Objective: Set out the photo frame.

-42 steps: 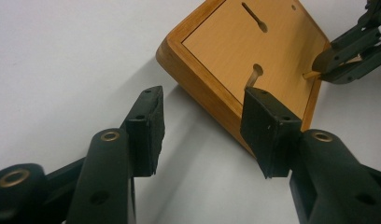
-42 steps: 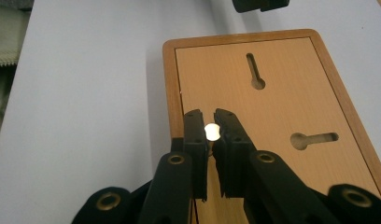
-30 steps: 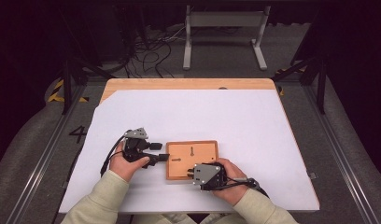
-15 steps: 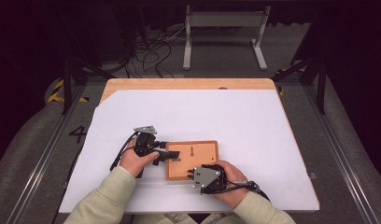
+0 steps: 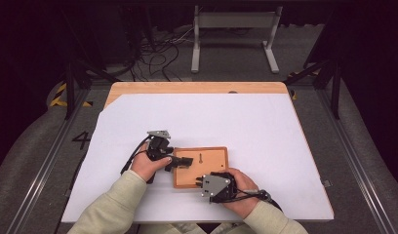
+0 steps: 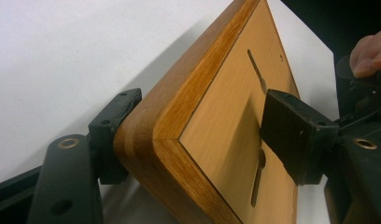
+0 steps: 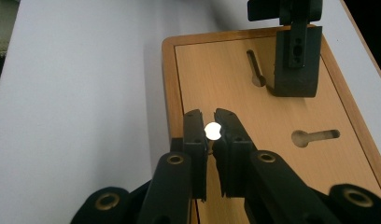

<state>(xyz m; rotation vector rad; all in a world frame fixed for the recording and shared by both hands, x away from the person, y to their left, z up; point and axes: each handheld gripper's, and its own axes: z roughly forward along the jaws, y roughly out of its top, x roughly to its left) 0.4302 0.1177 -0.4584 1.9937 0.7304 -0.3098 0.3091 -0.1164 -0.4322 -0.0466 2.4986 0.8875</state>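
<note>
A flat rectangular wooden board (image 5: 201, 167) with a darker raised rim, rounded corners and keyhole-shaped slots cut into its pale face lies on the white sheet covering the desk (image 5: 246, 126), near the front edge between the two hands. The left gripper (image 5: 180, 161) is set across the board's left end: in the left gripper view one jaw lies under the outer edge and the other over the face, just beside a keyhole slot (image 6: 257, 74). These jaws have just been opening and stand spread, with the board's corner between them but not clamped.

The right gripper (image 7: 211, 122) is held low over the board's near rim with its jaws almost pressed together, pinching a small bright round thing (image 7: 212, 130); its glare hides what it is made of, so it cannot be identified.

The board's surface looks smooth and lacquered, with banded grain along the edge. Because of that finish, and with the left jaws slack, the board could slide or pivot on the smooth sheet if pressed from the right. The small round thing could probably slip from so narrow a pinch and roll off.
</note>
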